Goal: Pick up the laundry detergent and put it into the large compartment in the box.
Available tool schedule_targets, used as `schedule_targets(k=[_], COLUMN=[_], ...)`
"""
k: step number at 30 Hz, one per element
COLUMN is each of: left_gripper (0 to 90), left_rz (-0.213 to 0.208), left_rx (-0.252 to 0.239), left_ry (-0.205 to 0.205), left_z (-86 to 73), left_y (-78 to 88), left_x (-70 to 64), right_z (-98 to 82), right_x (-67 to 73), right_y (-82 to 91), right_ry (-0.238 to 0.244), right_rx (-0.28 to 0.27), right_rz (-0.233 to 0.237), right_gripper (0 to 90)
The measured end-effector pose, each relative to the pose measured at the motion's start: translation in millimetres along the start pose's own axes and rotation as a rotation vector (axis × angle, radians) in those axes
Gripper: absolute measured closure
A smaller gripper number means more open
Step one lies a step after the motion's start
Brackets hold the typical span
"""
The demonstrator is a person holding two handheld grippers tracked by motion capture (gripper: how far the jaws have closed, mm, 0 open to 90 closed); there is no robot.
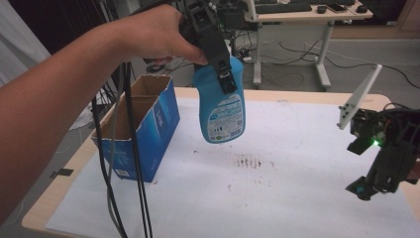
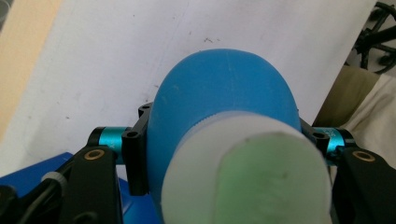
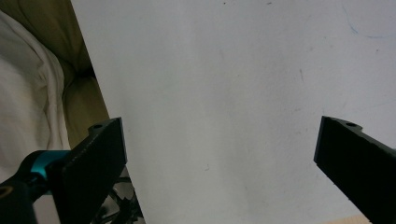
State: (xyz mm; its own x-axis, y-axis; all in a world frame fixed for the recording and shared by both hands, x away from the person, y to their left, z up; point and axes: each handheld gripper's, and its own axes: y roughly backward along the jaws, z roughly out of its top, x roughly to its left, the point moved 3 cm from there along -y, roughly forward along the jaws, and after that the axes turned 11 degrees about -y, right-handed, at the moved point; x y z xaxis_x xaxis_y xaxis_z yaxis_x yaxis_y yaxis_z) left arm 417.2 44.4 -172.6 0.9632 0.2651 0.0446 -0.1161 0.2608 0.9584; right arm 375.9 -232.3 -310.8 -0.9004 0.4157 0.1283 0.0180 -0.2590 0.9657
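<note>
A blue plastic bottle (image 1: pixel 221 104) with a printed label hangs in the air above the white sheet, right of the box. My left gripper (image 1: pixel 224 74) is shut on its upper part, with a hand wrapped round the gripper body. In the left gripper view the bottle (image 2: pixel 224 93) bulges between the jaws, its pale cap end (image 2: pixel 252 172) close to the camera. My right gripper (image 1: pixel 366 188) hovers low at the table's right edge, jaws wide apart over bare sheet, nothing between them (image 3: pixel 219 154).
An open blue cardboard box (image 1: pixel 143 124) stands at the table's left. A white sheet (image 1: pixel 277 193) with a small brown stain (image 1: pixel 247 162) covers the wooden table. Black cables (image 1: pixel 124 168) hang from the left gripper. A desk and floor cables lie beyond.
</note>
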Motion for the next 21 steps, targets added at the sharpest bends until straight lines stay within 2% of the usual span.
schedule_targets(k=[2, 4, 5, 7, 12, 13, 15, 21], left_gripper=[37.8, 37.9, 37.9, 37.9, 37.9, 37.9, 37.9, 37.9], left_rz=[-0.001, 0.001, 0.006, 0.011, 0.046, 0.046, 0.063, 0.089], left_rx=[-0.01, -0.015, -0.021, -0.022, -0.038, -0.038, -0.048, -0.046], left_ry=[-0.02, -0.02, -0.023, -0.02, -0.017, -0.017, -0.01, -0.012], left_z=[-7.5, -10.3, -16.7, -20.1, -44.8, -44.8, -57.8, -80.1], left_y=[11.2, 14.6, 21.6, 25.2, 48.8, 48.8, 60.3, 74.4], left_x=[0.9, 1.5, 3.5, 4.7, 11.7, 11.7, 16.2, 23.8], right_z=[0.5, 0.9, 1.1, 1.6, 1.8, 1.9, 2.7, 7.2], right_x=[-0.4, -0.6, -0.6, -0.8, -1.4, -1.6, -1.9, -2.7], right_y=[-0.4, -0.3, -0.4, -0.5, -0.9, -0.8, -1.1, -0.5], right_ry=[-0.004, -0.008, -0.01, -0.004, -0.011, -0.013, -0.017, -0.02], right_rx=[-0.001, 0.0, 0.001, 0.0, 0.004, 0.004, 0.005, 0.003], right_rz=[0.0, 0.001, 0.0, 0.002, 0.001, 0.001, 0.001, 0.001], right_gripper=[1.5, 1.5, 1.5, 1.5, 1.5, 1.5, 1.5, 1.5])
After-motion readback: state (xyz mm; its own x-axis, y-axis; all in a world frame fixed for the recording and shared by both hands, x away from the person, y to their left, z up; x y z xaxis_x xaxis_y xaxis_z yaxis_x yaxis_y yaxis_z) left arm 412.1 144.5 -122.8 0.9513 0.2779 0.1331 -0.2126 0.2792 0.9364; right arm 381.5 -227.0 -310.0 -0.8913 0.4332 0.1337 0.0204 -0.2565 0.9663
